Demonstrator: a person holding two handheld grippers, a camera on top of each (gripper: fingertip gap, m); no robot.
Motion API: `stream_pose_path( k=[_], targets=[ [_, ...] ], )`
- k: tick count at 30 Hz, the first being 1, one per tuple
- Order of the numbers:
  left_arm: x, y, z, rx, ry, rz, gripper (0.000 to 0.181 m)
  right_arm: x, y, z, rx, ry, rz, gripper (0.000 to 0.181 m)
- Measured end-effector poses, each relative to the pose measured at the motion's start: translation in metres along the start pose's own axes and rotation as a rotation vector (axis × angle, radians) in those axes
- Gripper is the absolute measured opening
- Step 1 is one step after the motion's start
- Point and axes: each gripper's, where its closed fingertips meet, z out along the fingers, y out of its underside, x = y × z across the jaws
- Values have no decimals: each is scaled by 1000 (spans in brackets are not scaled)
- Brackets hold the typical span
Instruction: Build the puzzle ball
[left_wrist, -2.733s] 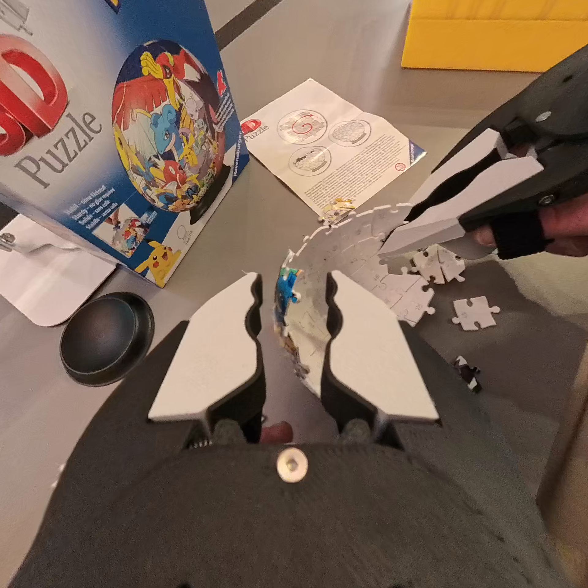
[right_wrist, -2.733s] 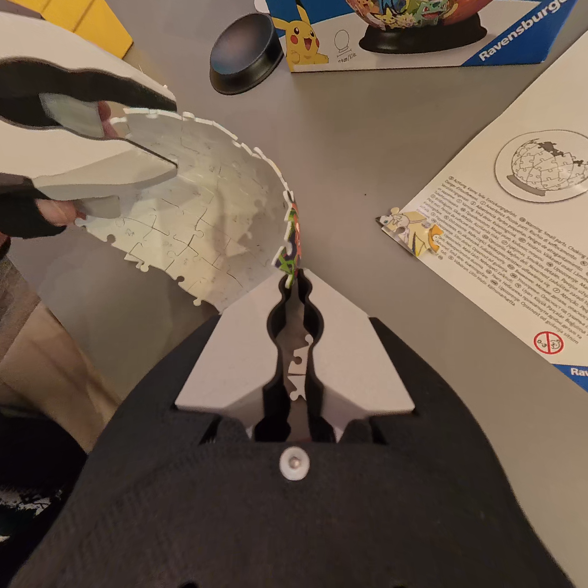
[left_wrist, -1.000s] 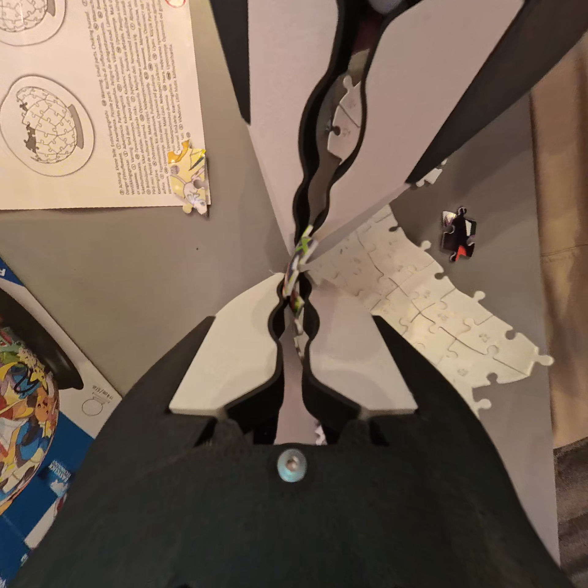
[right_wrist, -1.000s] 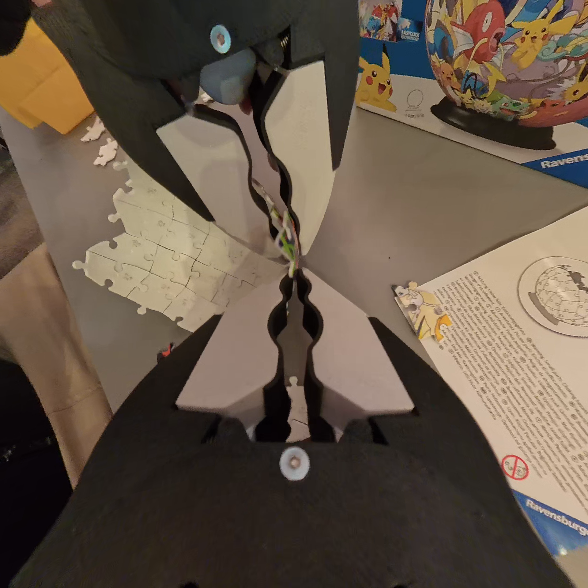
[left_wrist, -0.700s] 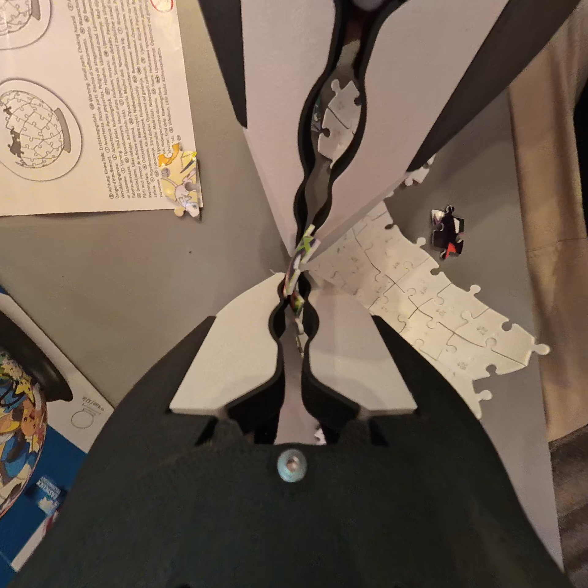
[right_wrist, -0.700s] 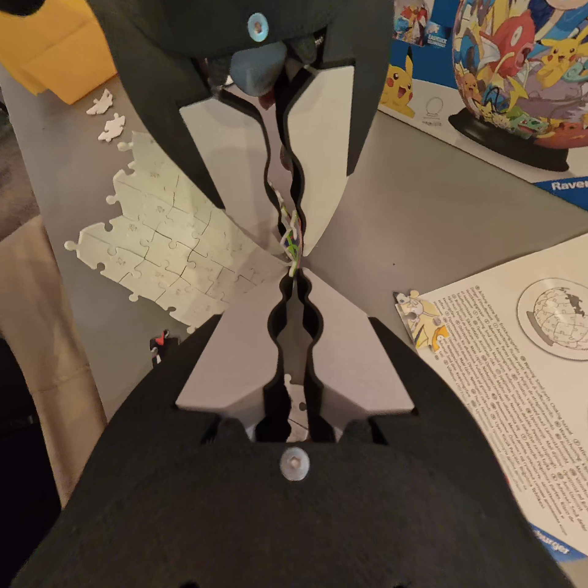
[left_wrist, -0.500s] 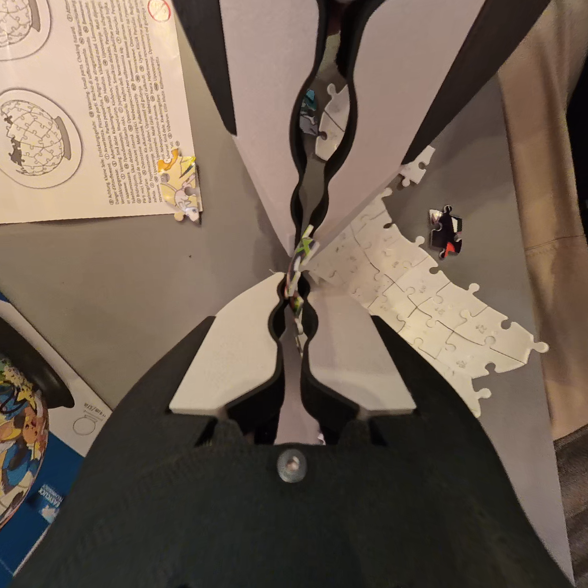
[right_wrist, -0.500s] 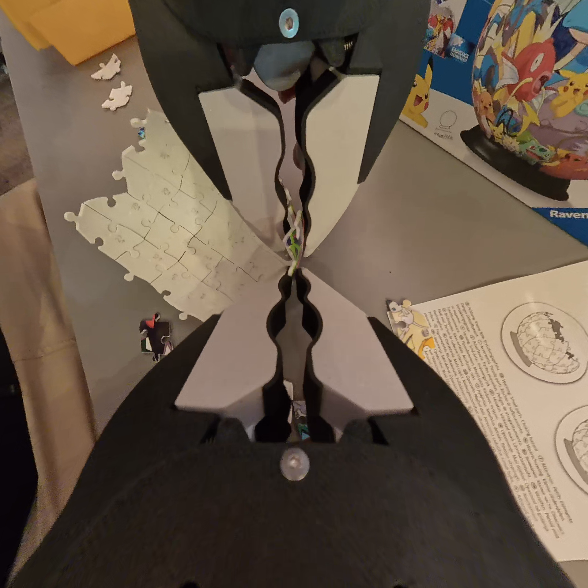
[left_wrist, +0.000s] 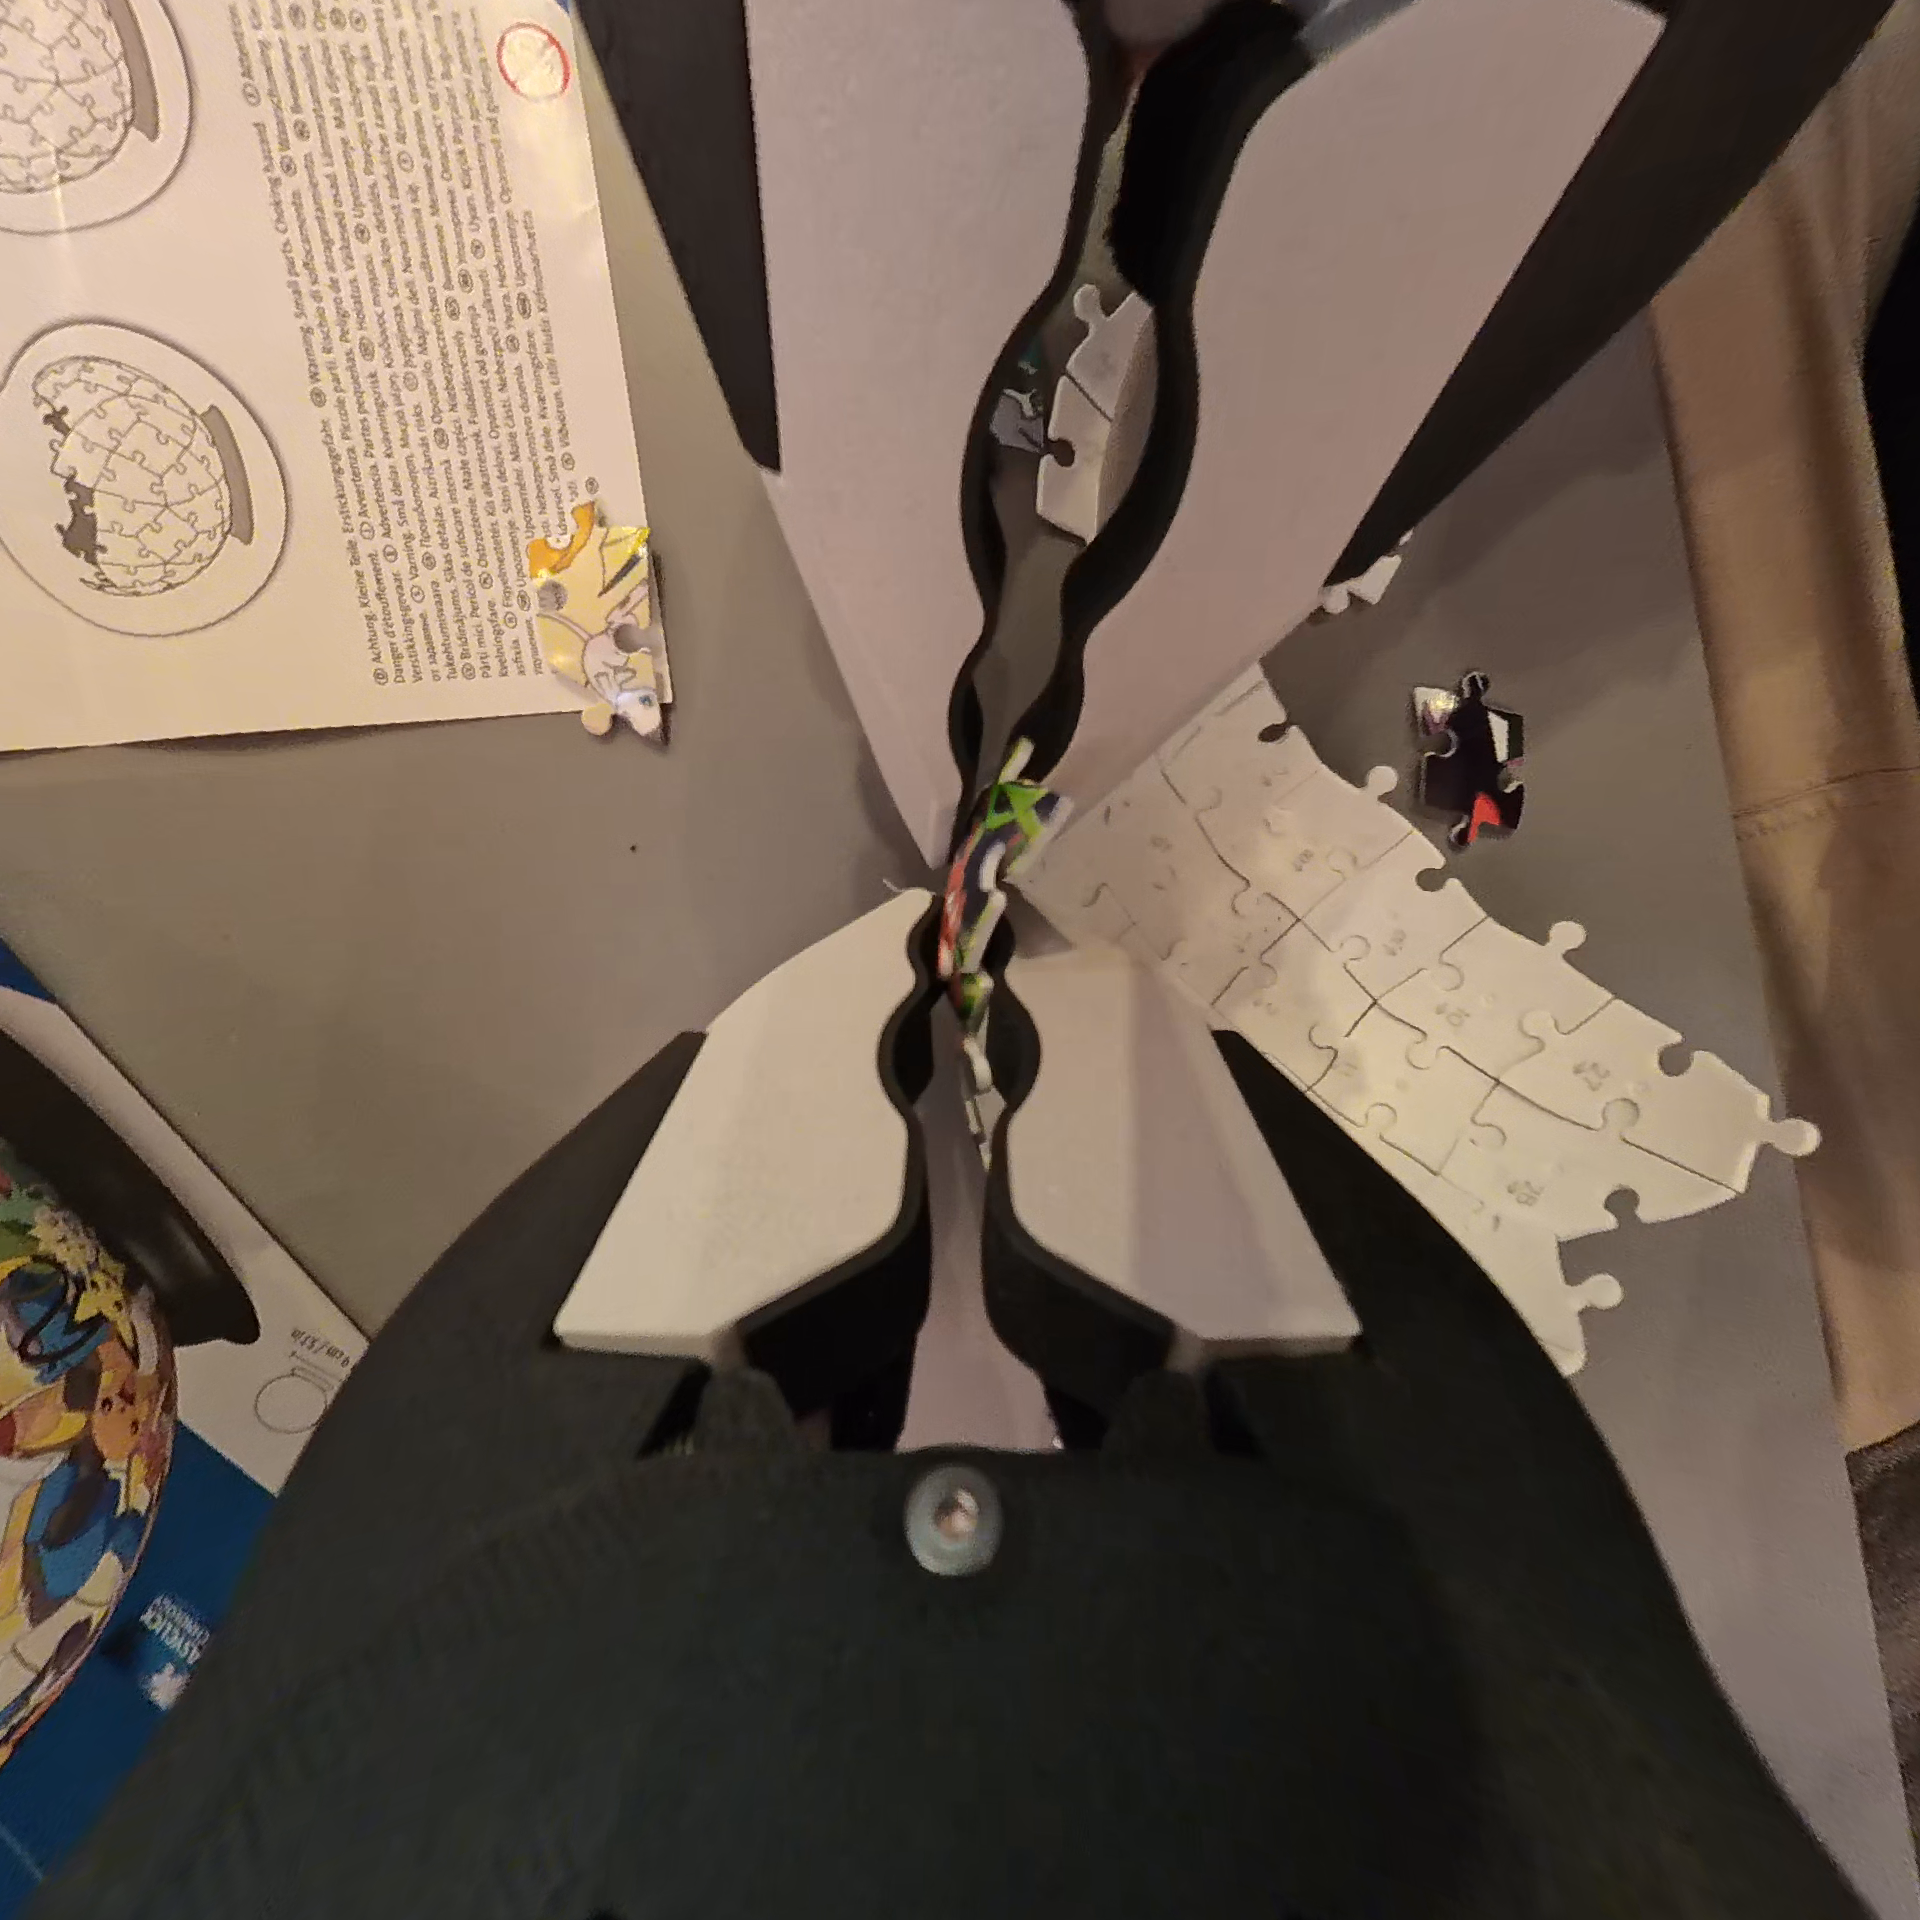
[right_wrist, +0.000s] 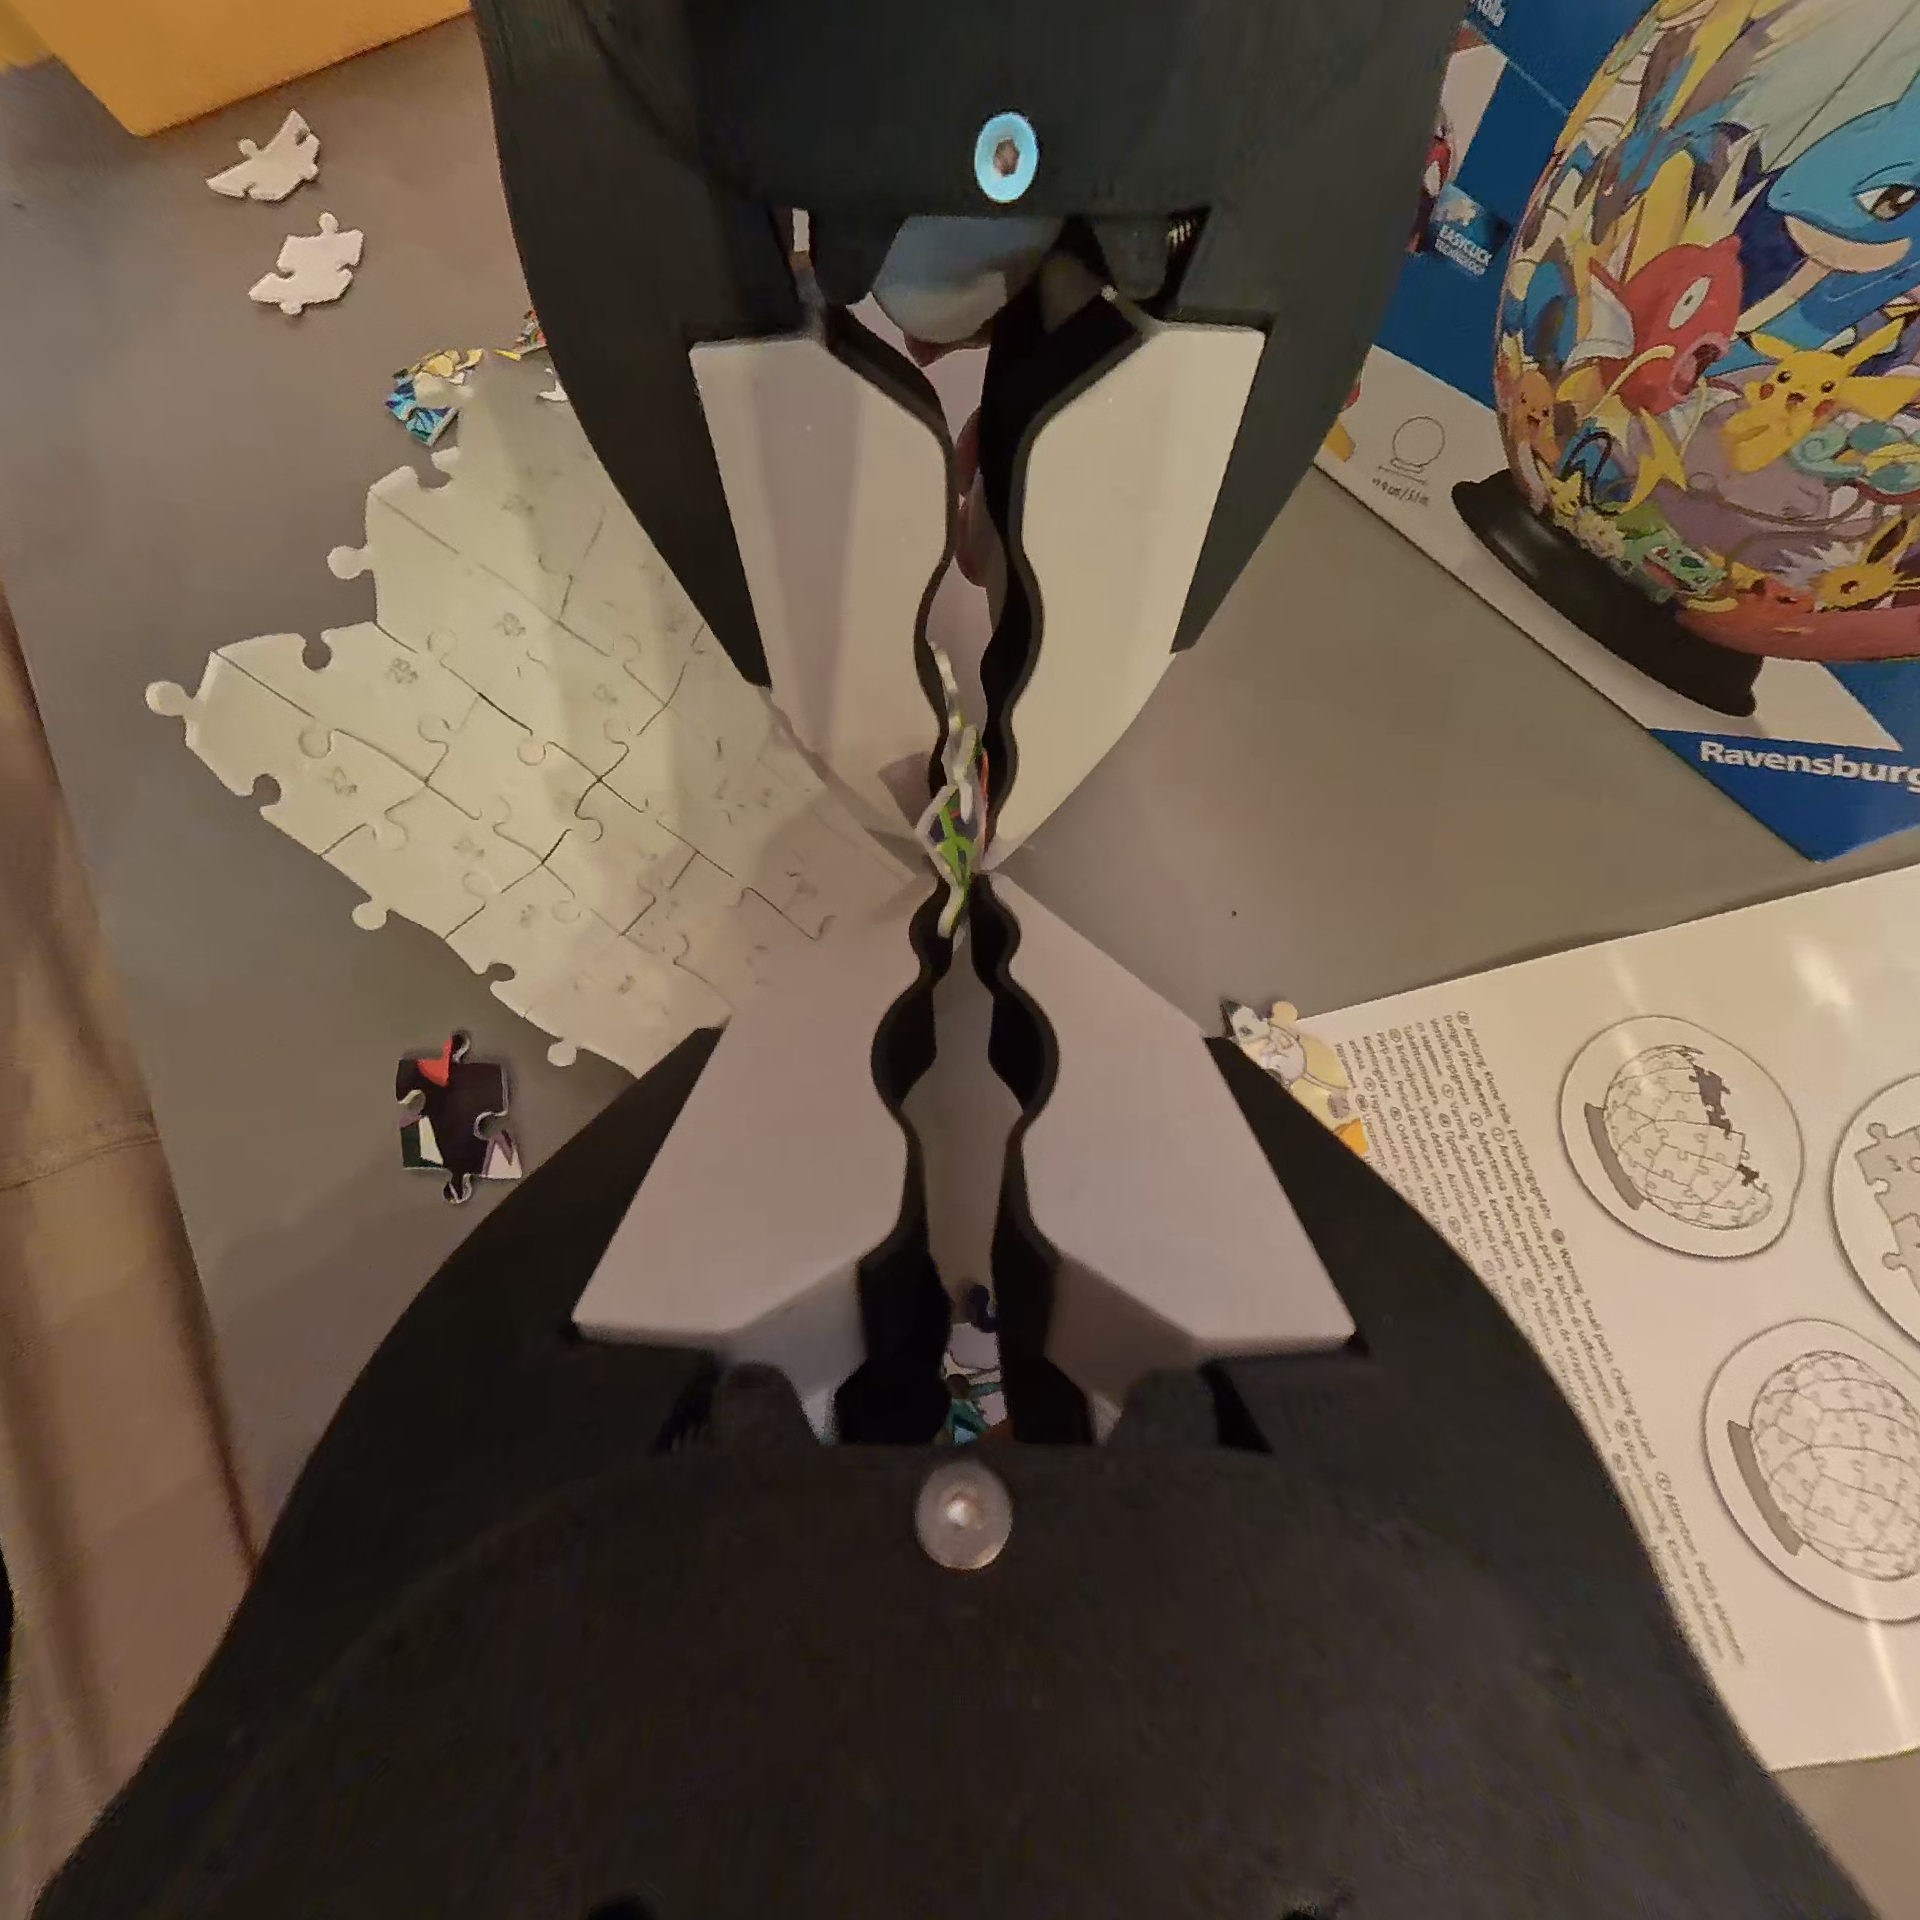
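Left black-and-white two-finger gripper (left_wrist: 961, 940) and right gripper (right_wrist: 961, 914) meet tip to tip, both clamped on rim of curved white half-built puzzle shell (left_wrist: 1382, 987), held above grey table (left_wrist: 416, 935). Probably pinching neighbouring rim pieces to press seam together.

White-backed puzzle shell (left_wrist: 1382, 997), green-and-navy printed edge; grey surface (left_wrist: 312, 935); blue puzzle box (right_wrist: 1714, 436); black-red loose piece (left_wrist: 1470, 758).

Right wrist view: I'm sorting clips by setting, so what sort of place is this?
Probably a hobby or home tabletop: a grey table with a puzzle box, an instruction sheet and loose pieces.
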Motion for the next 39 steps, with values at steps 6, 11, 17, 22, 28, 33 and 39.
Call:
stream_pose_path(
  k=[6, 11, 17, 22, 28, 33, 39],
  targets=[
    [2, 0, 1, 8, 5, 2, 4, -1, 1, 0, 5, -16, -5, 1],
    [3, 4, -1, 3, 12, -32, 10, -2, -1, -1, 10, -17, -15, 2],
    [5, 7, 0, 6, 24, -47, 4, -3, -1, 0, 5, -14, -38, 2],
    [5, 6, 0, 2, 38, -43, 4, -1, -5, 0, 2, 11, -77, 7],
    [6, 7, 0, -15, 55, -39, 4, -2, -9, 0, -8, 13, -141, 4],
    [7, 5, 1, -11, 72, -47, 3, -4, -7, -1, -21, 15, -200, 0],
    [4, 7, -1, -26, 61, -53, 3, -1, -9, 0, -15, 19, -136, 0]
  ],
)
